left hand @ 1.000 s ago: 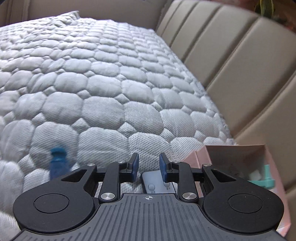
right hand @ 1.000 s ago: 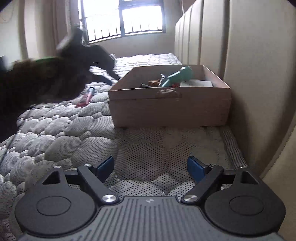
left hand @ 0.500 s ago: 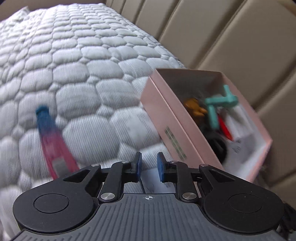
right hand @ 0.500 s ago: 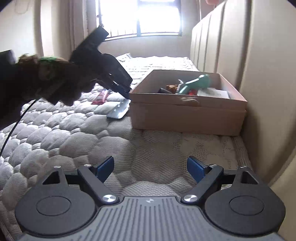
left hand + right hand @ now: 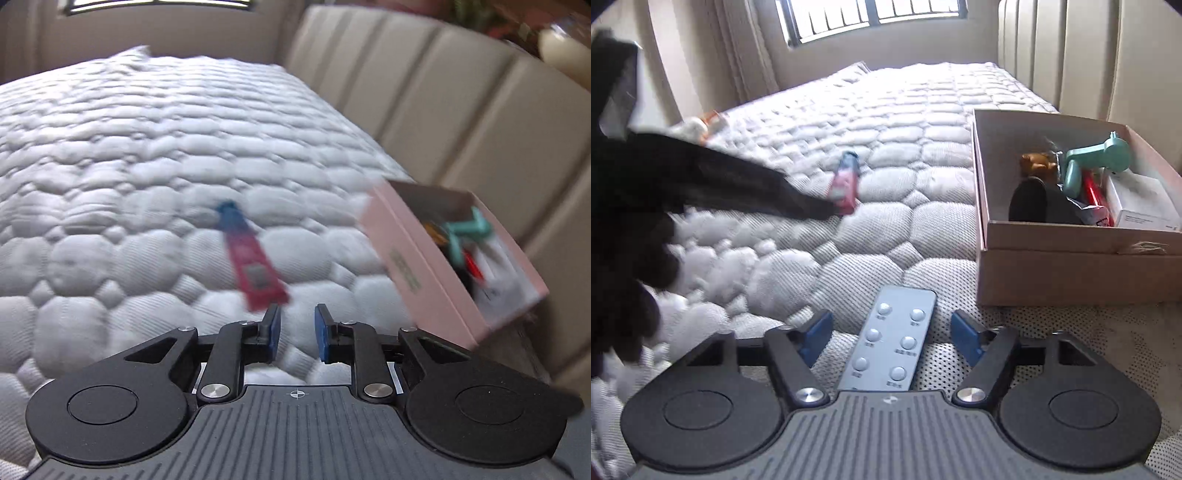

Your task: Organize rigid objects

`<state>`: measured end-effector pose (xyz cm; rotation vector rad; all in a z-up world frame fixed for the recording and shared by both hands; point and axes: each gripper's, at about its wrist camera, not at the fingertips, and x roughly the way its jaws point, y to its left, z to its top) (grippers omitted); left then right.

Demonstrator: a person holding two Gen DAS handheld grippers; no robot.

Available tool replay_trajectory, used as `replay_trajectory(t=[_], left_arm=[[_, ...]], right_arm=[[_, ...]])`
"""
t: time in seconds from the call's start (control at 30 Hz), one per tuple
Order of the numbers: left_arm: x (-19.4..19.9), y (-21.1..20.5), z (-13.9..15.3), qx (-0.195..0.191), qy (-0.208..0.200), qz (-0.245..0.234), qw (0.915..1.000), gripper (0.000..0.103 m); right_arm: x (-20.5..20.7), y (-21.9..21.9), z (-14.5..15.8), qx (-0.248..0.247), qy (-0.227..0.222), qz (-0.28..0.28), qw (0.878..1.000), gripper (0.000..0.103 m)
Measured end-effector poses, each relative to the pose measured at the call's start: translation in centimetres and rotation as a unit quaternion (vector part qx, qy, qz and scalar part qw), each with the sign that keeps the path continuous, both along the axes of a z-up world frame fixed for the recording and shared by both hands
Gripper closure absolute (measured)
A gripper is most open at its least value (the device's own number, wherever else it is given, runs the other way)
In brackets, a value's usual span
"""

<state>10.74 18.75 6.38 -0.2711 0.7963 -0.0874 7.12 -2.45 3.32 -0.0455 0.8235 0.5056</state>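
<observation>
Grey remote on mattress between right gripper fingers, just closing, not yet clamped | left gripper narrowly apart, empty | next: clamp, carry to box.

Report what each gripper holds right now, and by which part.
Nothing is held. The left gripper is empty; the right gripper, jaws just closing, straddles the remote without its pads touching it.
</observation>
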Motion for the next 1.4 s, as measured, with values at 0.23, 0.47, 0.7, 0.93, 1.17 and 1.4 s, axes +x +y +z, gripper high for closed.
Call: replay_trajectory(t=[0.23, 0.47, 0.7, 0.93, 1.17, 1.4], left_arm=[[5.6, 1.1, -0.9, 0.008, 0.002, 0.092, 0.9957, 0.081], [8.9, -1.2, -2.5, 0.072, 0.024, 0.109, 0.9911, 0.079], [10.1, -2.3, -4.0, 0.104, 0.051, 0.103, 0.9879, 0.063], [9.5, -2.3, -4.1, 0.107, 0.033, 0.091, 0.9895, 0.065], [4.7, -1.9, -3.0, 0.064, 0.023, 0.064, 0.9956, 0.068], [-4.8, -4.2, -1.4, 0.006, -0.001, 0.008, 1.0, 0.088]], right_arm=[[-3.3, -2.4, 0.3, -0.023, -0.026, 0.016, 0.999, 0.064], [-4.7, -9.2, 1.0, -0.027, -0.044, -0.036, 0.998, 0.064], [-5.1, -13.5, 0.0, -0.029, -0.035, -0.075, 0.996, 0.064], [-5.3, -13.3, -0.6, -0.04, -0.049, -0.075, 0.995, 0.064], [-5.8, -13.2, -0.4, -0.048, -0.052, -0.072, 0.995, 0.064], [-7.0, -13.3, 0.6, -0.044, -0.054, -0.07, 0.995, 0.064]])
